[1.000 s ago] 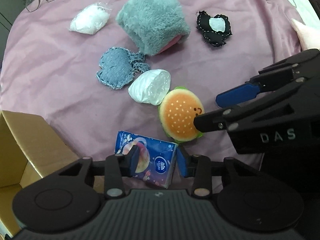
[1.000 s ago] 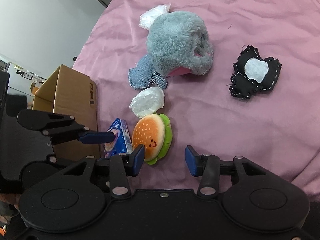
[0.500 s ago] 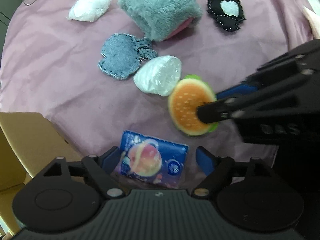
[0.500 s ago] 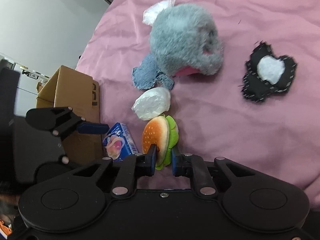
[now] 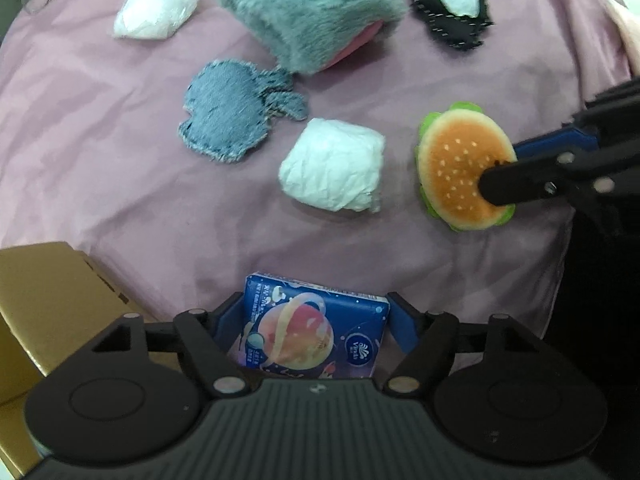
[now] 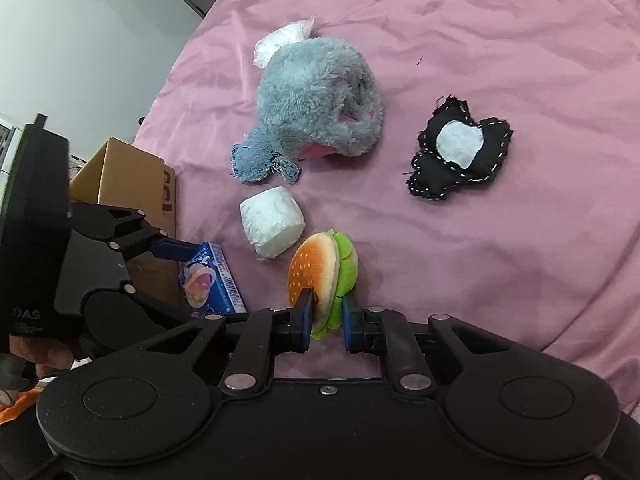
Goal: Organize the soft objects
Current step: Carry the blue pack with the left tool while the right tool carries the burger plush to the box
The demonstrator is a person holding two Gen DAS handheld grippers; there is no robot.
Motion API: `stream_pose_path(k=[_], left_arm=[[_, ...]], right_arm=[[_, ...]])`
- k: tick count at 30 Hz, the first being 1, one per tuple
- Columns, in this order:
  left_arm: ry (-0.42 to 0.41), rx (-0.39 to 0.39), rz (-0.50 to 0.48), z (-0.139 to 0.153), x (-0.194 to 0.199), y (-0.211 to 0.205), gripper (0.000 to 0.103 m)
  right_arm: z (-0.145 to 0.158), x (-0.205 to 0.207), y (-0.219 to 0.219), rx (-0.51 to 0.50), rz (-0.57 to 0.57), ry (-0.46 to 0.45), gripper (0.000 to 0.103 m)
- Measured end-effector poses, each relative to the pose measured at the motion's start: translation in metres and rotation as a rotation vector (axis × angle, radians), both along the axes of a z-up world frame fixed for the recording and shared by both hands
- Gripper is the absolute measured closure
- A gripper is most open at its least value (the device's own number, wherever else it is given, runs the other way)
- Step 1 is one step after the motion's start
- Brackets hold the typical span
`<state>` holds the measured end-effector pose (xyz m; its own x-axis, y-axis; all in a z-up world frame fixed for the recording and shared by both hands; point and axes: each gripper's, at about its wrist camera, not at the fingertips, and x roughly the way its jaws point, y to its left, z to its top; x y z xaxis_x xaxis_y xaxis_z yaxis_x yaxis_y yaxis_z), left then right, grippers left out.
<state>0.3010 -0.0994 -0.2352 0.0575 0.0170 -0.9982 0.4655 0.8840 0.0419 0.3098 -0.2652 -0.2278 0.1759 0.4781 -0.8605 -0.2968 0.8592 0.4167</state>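
left gripper [image 5: 316, 320]: its fingers squeeze the blue tissue pack with a planet picture [image 5: 314, 334], close by the brown cardboard box [image 5: 52, 304]; the slick wrap may slide out
right gripper [image 6: 326, 318]: it pinches only the edge of the soft plush burger toy [image 6: 320, 276], so it may flop and drop
farther: the fluffy grey plush [image 6: 316, 100] lies on the pink cloth [image 6: 500, 240]
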Motion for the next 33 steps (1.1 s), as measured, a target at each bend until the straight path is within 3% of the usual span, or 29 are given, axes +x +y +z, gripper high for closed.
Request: stream_pose_path(k=[6,21,33], left_arm=[[-0.071,-0.016,0.020,0.019,-0.011,-0.005,0.030],[-0.273,-0.083,0.136,0.123,-0.041,0.027,0.030],[-0.379,-0.077,0.268,0.155,-0.090,0.069,0.030]], right_arm=[[0.011,-0.007,0.002,-0.016,0.002,-0.030,0.088],[0.066,-0.024,0.017,0.019,0.019,-0.187,0.088],[0.105,-0.061,0.042,0.037,0.080,-0.289,0.088]])
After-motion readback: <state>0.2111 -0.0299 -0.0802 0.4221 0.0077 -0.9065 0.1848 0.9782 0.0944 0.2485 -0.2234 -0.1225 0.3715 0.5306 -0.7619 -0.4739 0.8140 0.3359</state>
